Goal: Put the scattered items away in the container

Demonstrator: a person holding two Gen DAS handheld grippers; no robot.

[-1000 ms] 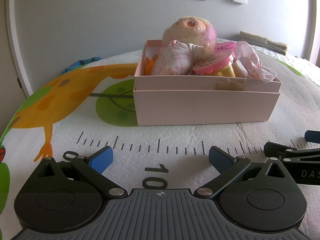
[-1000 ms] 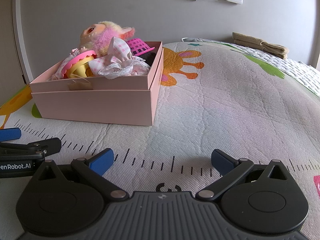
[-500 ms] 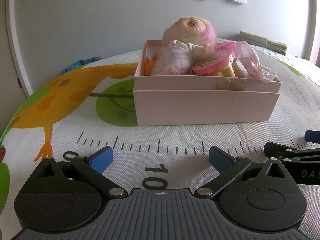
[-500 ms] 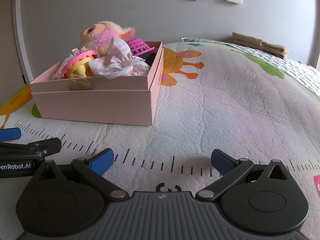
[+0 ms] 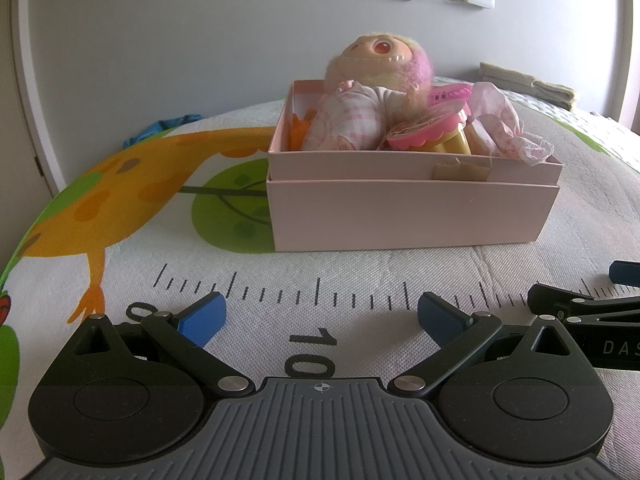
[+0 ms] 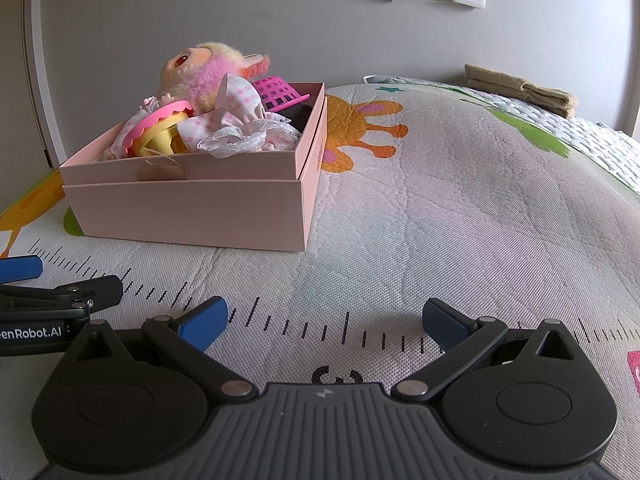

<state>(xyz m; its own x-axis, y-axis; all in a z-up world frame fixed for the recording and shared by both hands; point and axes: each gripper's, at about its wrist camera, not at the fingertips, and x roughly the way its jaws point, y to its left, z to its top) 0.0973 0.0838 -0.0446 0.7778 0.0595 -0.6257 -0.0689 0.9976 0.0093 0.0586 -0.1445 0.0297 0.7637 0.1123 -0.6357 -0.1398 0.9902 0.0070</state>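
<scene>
A pink cardboard box (image 5: 412, 216) (image 6: 188, 214) stands on the printed play mat. Inside lie a fuzzy doll in pink checked clothes (image 5: 360, 116) (image 6: 200, 72), a pink and yellow toy (image 5: 432, 132) (image 6: 160, 132), a magenta basket (image 6: 278, 92) and pink checked cloth (image 5: 500, 120) (image 6: 236, 128). My left gripper (image 5: 322, 316) rests low on the mat in front of the box, open, nothing between its blue pads. To its right sits my right gripper (image 6: 324, 320), open and empty too. Each gripper shows at the edge of the other's view.
The mat (image 6: 440, 200) carries a giraffe print (image 5: 132, 184), a ruler scale and an orange animal print (image 6: 356, 128). Folded beige towels (image 6: 520, 92) lie at the back right by the grey wall. A blue cloth (image 5: 160, 128) lies at the back left.
</scene>
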